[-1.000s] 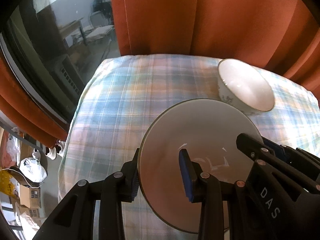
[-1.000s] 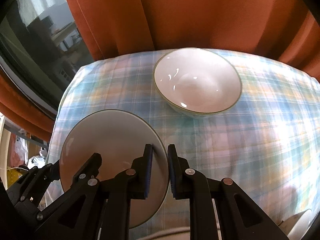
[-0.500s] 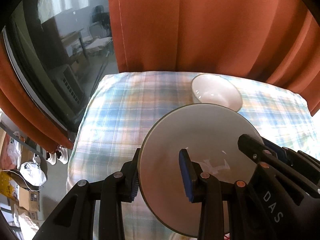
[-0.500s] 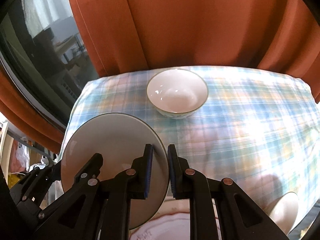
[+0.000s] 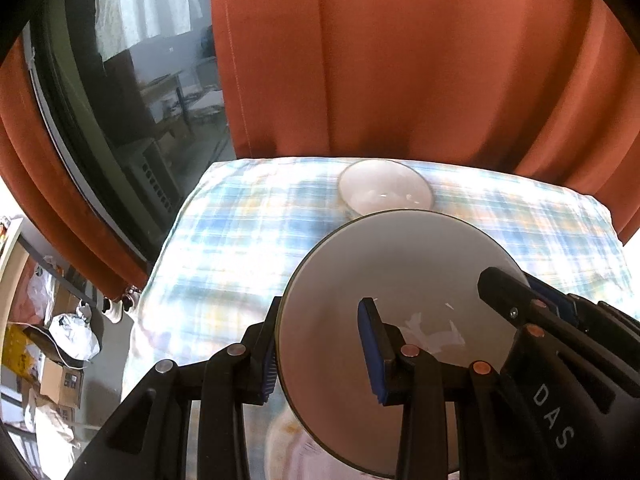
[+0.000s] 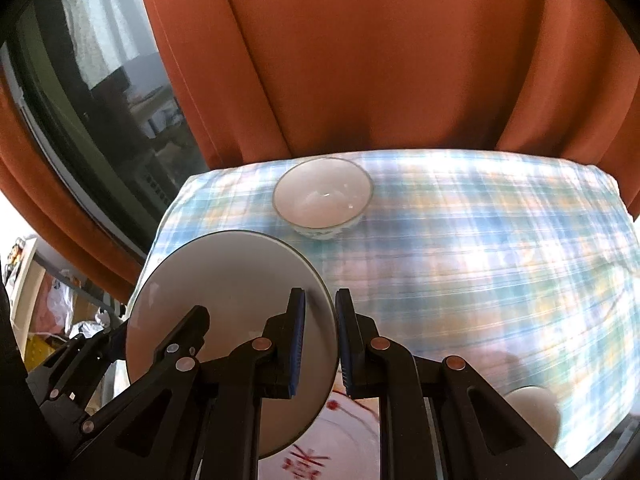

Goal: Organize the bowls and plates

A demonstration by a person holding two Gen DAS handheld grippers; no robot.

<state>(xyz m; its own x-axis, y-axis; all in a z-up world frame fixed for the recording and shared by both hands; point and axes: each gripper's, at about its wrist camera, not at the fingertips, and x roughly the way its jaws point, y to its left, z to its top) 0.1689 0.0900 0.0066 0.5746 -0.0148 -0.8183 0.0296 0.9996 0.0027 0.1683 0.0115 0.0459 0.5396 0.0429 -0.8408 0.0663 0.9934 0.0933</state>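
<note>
Both grippers hold a plain white plate (image 5: 400,272) in the air above the plaid-covered table (image 5: 248,240). My left gripper (image 5: 320,356) is shut on the plate's left rim, one pad under it and one on top. My right gripper (image 6: 320,340) is shut on the opposite rim of the plate (image 6: 224,280), and its black fingers (image 5: 516,304) show at the right of the left wrist view. A white bowl (image 6: 322,200) with a dark rim stands upright at the far side of the table, also visible past the plate as the bowl (image 5: 384,192).
A plate with a red pattern (image 6: 320,452) lies on the table directly under the held plate. A small white bowl (image 6: 532,412) sits at the near right. Orange curtains (image 6: 380,60) hang behind the table and a dark window (image 5: 120,100) is at the left.
Both grippers have risen and drawn back with the plate still held. The far bowl now looks smaller, and the red-patterned plate and small bowl have come into view below.
</note>
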